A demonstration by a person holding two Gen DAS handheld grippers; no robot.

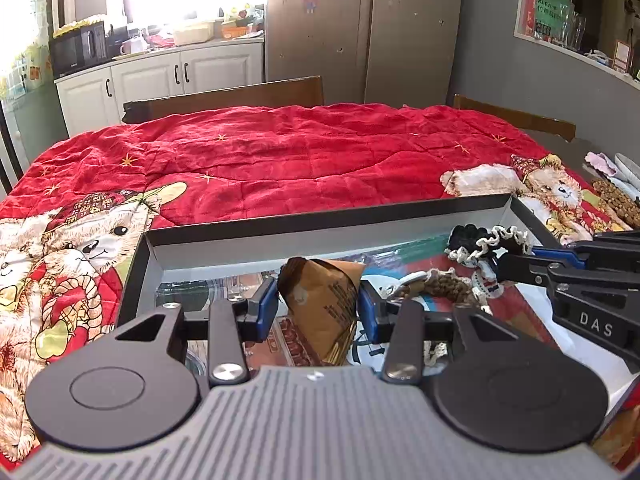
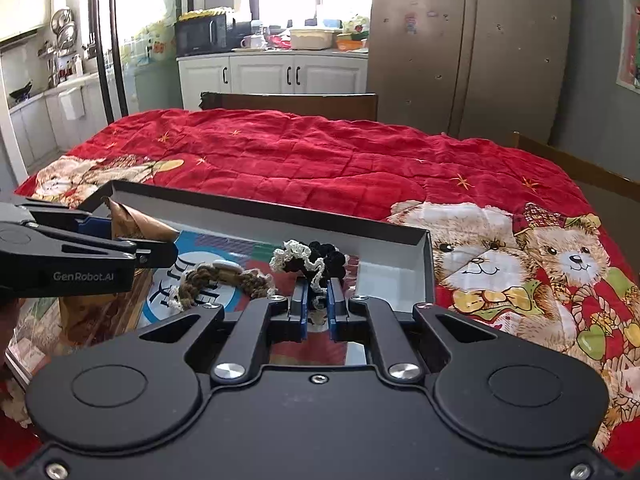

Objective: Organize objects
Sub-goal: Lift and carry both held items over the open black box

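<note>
Placement step underway: my left gripper (image 1: 318, 304) clamps the brown paper packet (image 1: 324, 300) over the box (image 1: 320, 222), my right gripper (image 2: 317, 304) pinches the black-and-cream crochet scrunchie (image 2: 310, 258) inside it. Next, I reckon: lower, then let both go.

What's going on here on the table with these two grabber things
A person is tidying small items into a shallow dark-rimmed box on a red teddy-bear quilt. The left gripper is clamped on a brown paper packet over the box's left part. The right gripper is shut on a black and cream crocheted scrunchie near the box's right end. A brown crocheted scrunchie already lies in the box between them.
</note>
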